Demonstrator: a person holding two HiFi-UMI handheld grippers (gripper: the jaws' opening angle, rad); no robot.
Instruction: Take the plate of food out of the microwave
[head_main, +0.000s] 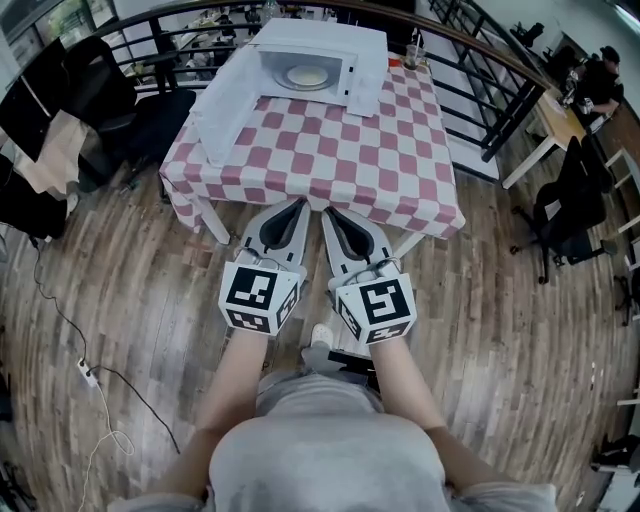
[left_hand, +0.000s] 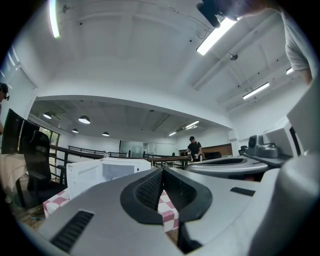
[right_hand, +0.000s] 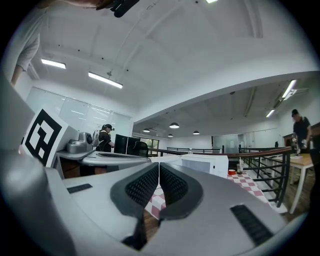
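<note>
The left gripper (head_main: 298, 206) and the right gripper (head_main: 330, 214) are side by side at the near edge of the table (head_main: 340, 165). Both claws are pressed together with nothing in them. At the far edge the microwave (head_main: 335, 40) stands with its door (head_main: 225, 110) open. The plate of food (head_main: 307, 76) sits inside. The plate is probably hard, slippery and easy to break, so take it by the front rim and keep it flat.
</note>
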